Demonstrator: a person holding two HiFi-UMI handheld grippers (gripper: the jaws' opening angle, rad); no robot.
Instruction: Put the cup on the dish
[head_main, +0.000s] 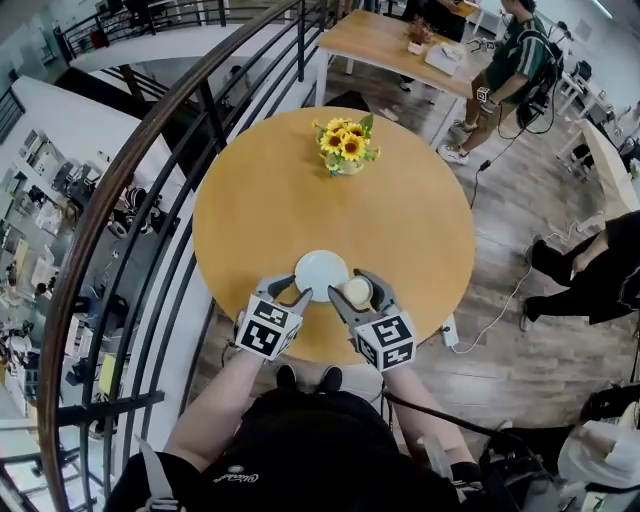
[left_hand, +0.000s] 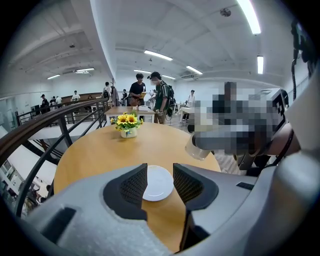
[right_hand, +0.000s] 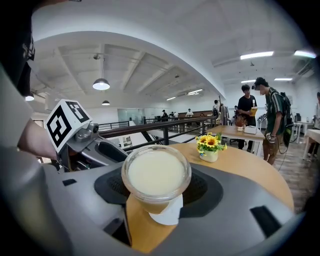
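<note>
Between right gripper (head_main: 358, 294) jaws, clamped: cup (right_hand: 156, 175), round clear glass, creamy pale filling plainest in right gripper view. Head view places it just beside dish (head_main: 321, 274), white, round, smooth, on round wooden surface (head_main: 260, 200). Jaws of left gripper (left_hand: 160, 183): apart, empty, dish beyond them.

Bright, even light from ceiling strip lights (left_hand: 248, 17); frames sharp, fisheye-bent, with dark corners in gripper views.
</note>
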